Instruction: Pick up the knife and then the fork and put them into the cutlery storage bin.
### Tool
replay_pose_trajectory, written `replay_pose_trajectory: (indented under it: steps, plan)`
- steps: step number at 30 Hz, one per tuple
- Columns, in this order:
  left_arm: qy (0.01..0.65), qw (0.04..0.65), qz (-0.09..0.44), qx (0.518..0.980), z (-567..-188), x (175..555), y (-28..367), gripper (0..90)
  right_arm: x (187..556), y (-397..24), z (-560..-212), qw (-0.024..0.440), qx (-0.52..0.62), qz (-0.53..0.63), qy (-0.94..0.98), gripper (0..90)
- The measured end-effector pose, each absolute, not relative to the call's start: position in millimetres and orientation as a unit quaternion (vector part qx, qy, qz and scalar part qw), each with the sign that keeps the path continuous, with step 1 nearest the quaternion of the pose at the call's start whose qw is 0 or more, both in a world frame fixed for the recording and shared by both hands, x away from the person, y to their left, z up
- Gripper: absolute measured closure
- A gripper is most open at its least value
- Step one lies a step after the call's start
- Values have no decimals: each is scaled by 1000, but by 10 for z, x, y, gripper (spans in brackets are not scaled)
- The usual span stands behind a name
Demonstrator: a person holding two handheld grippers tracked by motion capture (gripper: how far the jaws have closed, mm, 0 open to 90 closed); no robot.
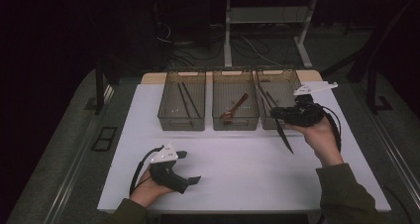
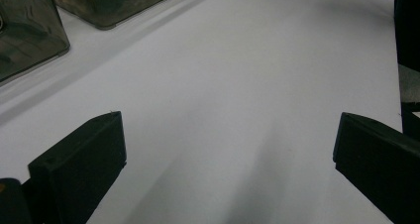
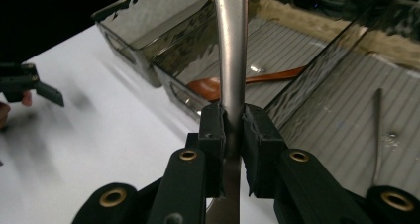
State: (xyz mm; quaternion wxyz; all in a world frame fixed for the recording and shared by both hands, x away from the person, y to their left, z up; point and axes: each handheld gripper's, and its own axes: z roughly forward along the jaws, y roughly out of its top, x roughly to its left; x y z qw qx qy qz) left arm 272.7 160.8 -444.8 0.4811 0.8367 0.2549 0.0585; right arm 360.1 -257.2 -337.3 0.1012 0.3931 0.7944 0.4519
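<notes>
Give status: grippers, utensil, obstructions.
Right gripper shut on metal utensil, at the right bin. Left gripper open, idle on table. Nothing blocking.

right gripper is clamped tight on a metal utensil handle, with an orange spoon sitting in the bin behind it

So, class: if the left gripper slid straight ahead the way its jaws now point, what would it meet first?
Probably nothing soon. The left gripper has open jaws facing bare white table. The smoky bins sit off to the side of that line, and depth beyond the table's far edge is unclear.
</notes>
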Motion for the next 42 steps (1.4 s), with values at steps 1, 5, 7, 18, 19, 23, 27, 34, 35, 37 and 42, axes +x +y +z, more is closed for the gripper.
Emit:
replay_pose_trajectory:
  steps: [1,5,7,18,19,23,27,34,35,37,42]
  plan:
    - [254,480,58,838,-4446,2727,1608,0,3604,-2589,-3372,104,393,455,792,785]
    - [255,480,58,837,-4446,2729,1607,0,3616,-2671,-3360,120,400,464,782,785]
    - [254,480,57,838,-4447,2730,1604,0,3631,-2718,-3341,125,409,465,775,785]
    - [257,484,56,835,-4440,2720,1601,0,3839,-2962,-3071,186,442,481,734,784]
    - [257,484,56,835,-4439,2720,1602,0,3867,-2984,-3045,191,443,481,732,784]
    - [257,484,55,835,-4442,2722,1598,0,4001,-3052,-2954,209,453,479,722,784]
    - [254,482,56,837,-4439,2723,1599,0,4170,-3082,-2938,230,459,469,718,784]
    - [255,484,56,835,-4438,2722,1603,0,4478,-3110,-3086,247,490,444,708,784]
    - [256,484,56,835,-4438,2722,1604,0,4522,-3108,-3130,246,490,439,711,785]
    - [256,485,55,834,-4437,2720,1607,0,4577,-3094,-3197,249,494,426,715,784]
    - [255,486,56,834,-4436,2717,1611,0,4663,-3084,-3339,243,500,407,725,784]
